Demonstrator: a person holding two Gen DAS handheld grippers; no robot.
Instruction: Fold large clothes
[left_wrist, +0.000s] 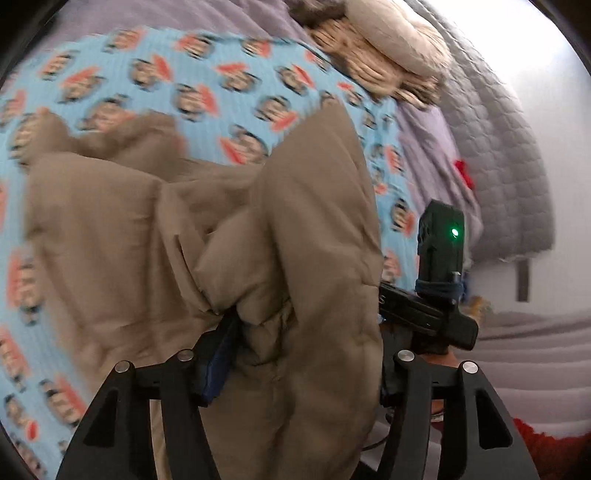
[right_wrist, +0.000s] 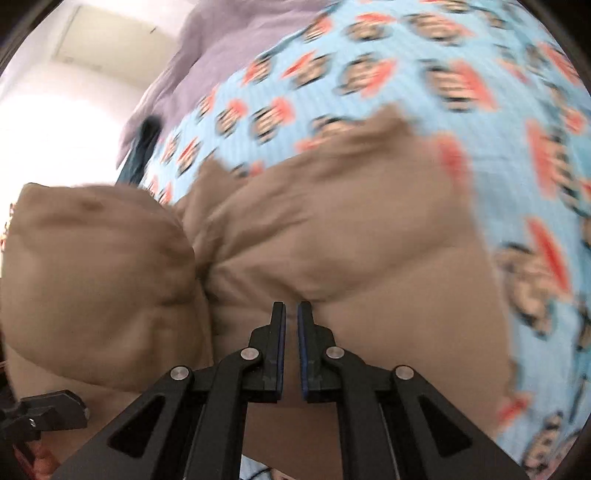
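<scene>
While both point steeply down, the left gripper (left_wrist: 295, 354) straddles the tan jacket (left_wrist: 147, 229) half-spread — the right gripper (right_wrist: 291, 314) pinches it.

Jacket (left_wrist: 155, 229) — seemingly atop patterned sheet (left_wrist: 207, 62)

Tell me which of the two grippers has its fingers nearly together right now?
The right gripper: its fingers stand almost touching over the tan padded garment. The left gripper differs, its fingers spread wide with a thick fold of that garment between them.
</scene>
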